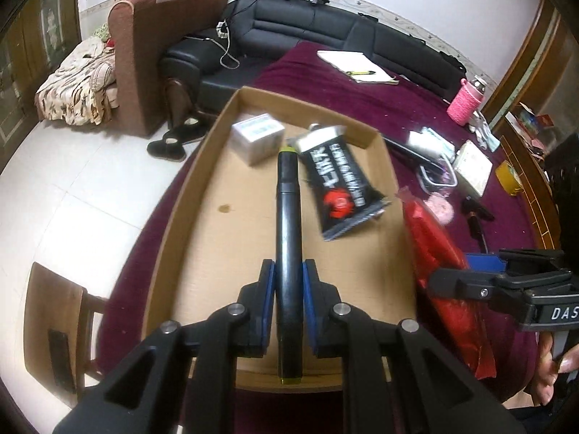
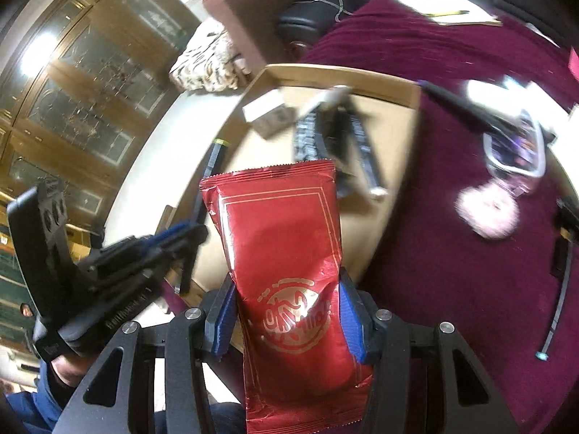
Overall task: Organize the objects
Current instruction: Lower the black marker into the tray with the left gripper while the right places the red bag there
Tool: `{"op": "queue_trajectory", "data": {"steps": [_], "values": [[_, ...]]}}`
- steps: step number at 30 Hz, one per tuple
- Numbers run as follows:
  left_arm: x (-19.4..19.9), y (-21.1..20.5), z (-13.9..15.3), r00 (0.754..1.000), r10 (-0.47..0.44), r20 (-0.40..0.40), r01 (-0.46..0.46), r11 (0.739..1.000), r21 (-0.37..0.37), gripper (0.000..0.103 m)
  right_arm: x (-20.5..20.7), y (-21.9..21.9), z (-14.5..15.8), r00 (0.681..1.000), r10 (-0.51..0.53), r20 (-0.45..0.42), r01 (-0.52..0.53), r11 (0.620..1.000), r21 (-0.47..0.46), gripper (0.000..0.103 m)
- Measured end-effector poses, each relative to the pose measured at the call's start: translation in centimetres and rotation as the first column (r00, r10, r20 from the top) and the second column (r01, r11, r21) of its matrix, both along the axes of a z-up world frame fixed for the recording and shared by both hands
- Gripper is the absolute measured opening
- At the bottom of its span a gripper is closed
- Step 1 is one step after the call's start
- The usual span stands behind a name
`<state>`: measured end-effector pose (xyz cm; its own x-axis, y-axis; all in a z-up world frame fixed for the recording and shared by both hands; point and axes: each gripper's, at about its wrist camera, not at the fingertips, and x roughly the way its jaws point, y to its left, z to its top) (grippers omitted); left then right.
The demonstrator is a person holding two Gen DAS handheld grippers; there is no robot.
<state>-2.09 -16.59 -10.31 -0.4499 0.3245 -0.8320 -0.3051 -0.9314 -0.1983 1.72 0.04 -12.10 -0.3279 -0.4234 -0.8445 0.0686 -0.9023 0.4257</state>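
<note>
**Both grippers loaded over the tray**

I find my left gripper (image 1: 288, 282) pressed together on a black marker (image 1: 288, 224), its blue pads clamping the smooth, round barrel near its rear end; the yellow-green tip points toward the far edge of the cardboard tray (image 1: 188, 195). Gripping it lengthwise keeps the barrel in line with the fingers, which I judge suits laying it flat on the tray floor.

My right gripper (image 2: 287, 311) pinches a red foil packet (image 2: 286, 253) across its lower half. The jaws stand part-way apart because the packet is wide and soft; the foil creases where the pads bite. It hangs above the tray's near right corner.

Inside the tray, toward the far edge, lie a small grey box (image 1: 257, 137) and a glossy black sachet (image 1: 336, 181) with serrated ends, just beside each other. The tray is plain brown card with low walls and rests on a maroon, velvety tablecloth (image 1: 362, 83). Further items remain on the cloth beyond the tray's right edge; blur prevents identifying them.
</note>
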Motion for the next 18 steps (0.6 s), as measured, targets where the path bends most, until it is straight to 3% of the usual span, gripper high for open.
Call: {"op": "queue_trajectory", "data": {"steps": [9, 18], "values": [[-1.8, -1.3, -1.3, 0.999, -0.005, 0.035, 0.005, 1.000, -0.002, 0.015, -4.9, -2.6, -0.4, 0.999, -0.031, 0.015, 0.031, 0.999, -0.032, 0.055], [-3.1, -1.2, -2.2, 0.998, -0.031, 0.059, 0.032, 0.999, -0.007, 0.015, -8.7, -3.0, -2.9, 0.990, -0.088, 0.109, 0.097, 0.992, -0.083, 0.055]]}}
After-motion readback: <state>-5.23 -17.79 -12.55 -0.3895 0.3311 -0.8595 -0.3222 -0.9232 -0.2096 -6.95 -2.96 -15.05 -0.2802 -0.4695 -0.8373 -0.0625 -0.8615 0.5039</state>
